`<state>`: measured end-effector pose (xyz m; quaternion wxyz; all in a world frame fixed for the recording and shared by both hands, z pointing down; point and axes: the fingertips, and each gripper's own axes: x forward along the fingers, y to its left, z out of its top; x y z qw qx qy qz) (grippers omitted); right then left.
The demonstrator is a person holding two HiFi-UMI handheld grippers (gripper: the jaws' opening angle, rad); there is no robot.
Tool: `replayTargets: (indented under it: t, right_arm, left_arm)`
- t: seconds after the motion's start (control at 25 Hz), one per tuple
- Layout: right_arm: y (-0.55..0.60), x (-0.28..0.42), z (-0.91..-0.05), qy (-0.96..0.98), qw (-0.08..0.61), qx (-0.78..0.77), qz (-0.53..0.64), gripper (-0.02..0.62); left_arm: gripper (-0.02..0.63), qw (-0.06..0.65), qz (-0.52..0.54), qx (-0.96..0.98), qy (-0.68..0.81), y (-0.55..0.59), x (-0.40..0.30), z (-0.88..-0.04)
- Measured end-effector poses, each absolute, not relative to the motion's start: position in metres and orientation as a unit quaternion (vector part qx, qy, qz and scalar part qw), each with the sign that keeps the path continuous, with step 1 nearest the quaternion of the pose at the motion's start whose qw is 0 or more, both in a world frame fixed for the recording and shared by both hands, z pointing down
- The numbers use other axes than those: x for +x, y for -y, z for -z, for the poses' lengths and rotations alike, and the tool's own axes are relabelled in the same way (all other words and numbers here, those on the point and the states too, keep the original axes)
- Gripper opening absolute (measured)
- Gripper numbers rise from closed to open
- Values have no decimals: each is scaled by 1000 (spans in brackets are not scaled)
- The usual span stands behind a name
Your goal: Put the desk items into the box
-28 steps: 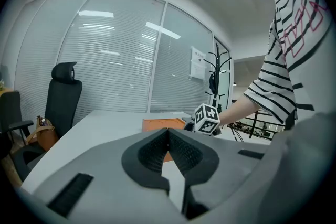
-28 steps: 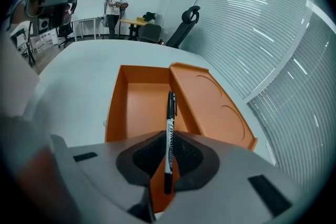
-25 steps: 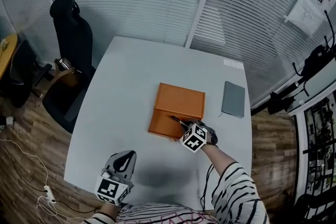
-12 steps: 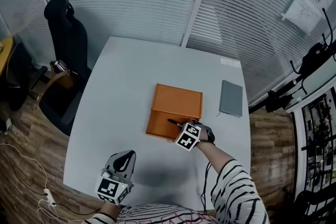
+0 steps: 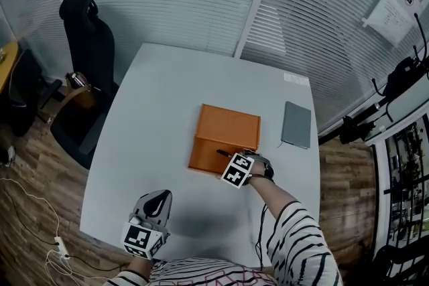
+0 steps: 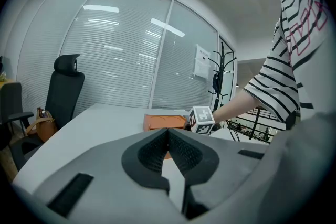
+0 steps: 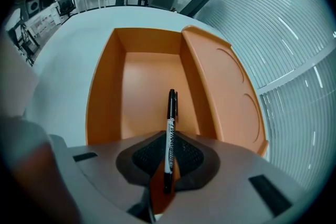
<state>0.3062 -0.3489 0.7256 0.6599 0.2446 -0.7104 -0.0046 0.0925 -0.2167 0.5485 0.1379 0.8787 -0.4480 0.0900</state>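
An open orange box lies mid-table with its lid folded back on the far side. My right gripper is shut on a black marker pen and holds it over the box's near edge, the pen's tip pointing into the empty tray. The lid lies to the tray's right in the right gripper view. My left gripper hangs shut and empty above the table's near edge, far from the box.
A grey notebook lies to the right of the box near the table's right edge. A black office chair stands off the far left corner. The white table is bare on its left half.
My right gripper has moved slightly left with the pen, further over the box's near edge. The left gripper has stayed put.
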Motion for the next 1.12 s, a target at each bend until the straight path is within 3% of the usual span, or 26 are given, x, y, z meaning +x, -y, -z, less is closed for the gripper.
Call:
replayTargets:
  t: [0.72, 1.12]
  right_arm:
    - [348, 310, -713, 723, 629, 286, -14, 115]
    - [337, 307, -652, 759, 518, 393, -13, 76]
  left_arm:
    - [21, 133, -90, 875, 456, 205, 89, -544]
    - [21, 128, -80, 881, 448, 202, 86, -533]
